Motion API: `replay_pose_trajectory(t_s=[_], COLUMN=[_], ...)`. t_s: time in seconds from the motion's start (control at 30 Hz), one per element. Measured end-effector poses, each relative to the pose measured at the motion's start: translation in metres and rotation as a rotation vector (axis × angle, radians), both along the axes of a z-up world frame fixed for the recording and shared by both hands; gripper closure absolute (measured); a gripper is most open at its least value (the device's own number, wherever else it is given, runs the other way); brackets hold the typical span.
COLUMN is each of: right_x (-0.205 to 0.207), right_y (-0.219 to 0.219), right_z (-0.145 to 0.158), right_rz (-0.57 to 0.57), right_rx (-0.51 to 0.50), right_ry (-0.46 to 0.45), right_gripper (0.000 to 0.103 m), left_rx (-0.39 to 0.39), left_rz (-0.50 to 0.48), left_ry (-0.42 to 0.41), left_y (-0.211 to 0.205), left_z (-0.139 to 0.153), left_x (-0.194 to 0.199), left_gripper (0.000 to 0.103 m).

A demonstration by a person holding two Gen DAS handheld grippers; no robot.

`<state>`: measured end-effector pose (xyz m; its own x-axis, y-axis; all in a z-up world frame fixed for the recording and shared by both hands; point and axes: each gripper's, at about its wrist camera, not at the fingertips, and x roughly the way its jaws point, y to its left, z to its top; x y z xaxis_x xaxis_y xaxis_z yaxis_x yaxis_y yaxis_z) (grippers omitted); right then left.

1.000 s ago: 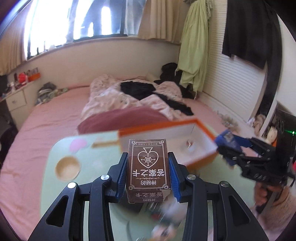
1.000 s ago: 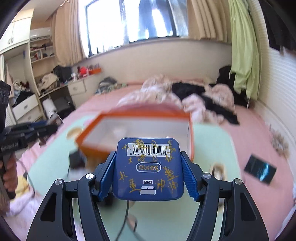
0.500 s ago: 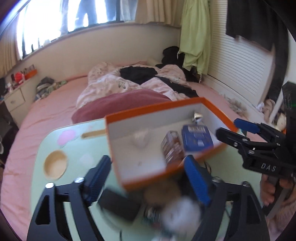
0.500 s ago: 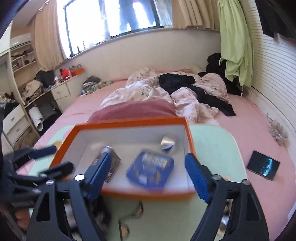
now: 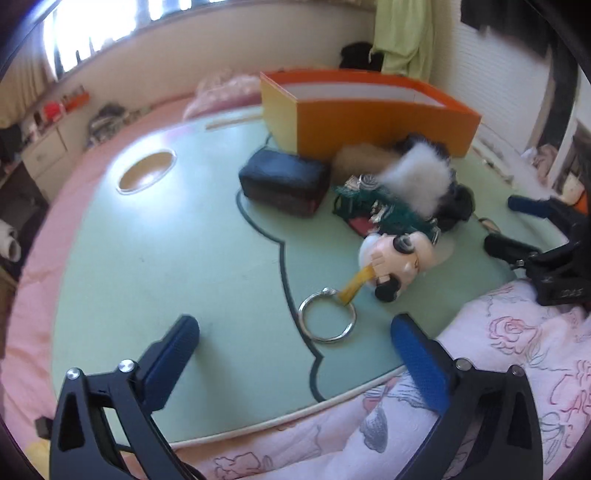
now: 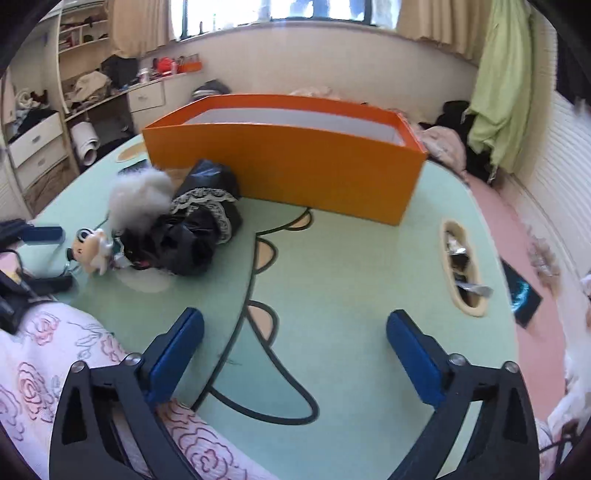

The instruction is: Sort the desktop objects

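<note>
Both the left gripper [image 5: 293,334] and right gripper [image 6: 295,330] are hanging wide apart, jaws just opened and empty, over the green surface [image 6: 351,280] near the orange box [image 6: 291,162].

Daylight came through a wide window [image 6: 295,9] with beige curtains [image 6: 142,22]; white drawers [image 6: 35,147] and, apparently, cluttered shelves [image 6: 79,33] lined one wall.

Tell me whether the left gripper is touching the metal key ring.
Apart. In the left wrist view the left gripper has its jaws wide open, and bare green table shows between each blue pad and the metal key ring lying flat between them.
</note>
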<state>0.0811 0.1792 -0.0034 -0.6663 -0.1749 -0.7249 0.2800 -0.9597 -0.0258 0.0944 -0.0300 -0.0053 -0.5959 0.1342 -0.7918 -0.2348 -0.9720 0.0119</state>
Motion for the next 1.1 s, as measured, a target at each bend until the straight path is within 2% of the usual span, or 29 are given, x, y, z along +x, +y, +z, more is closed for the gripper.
replay_pose_trajectory(t_s=[1.1], right_x=[0.0018], right_y=[0.0044], right_z=[-0.0023], right_rz=[0.009], right_rx=[-0.013], right_ry=[0.011], right_gripper=[0.0], left_rx=[-0.005], left_rz=[-0.003], left_ry=[0.005], left_y=[-0.001], left_z=[-0.0012], left_x=[0.0009], left_gripper=[0.0])
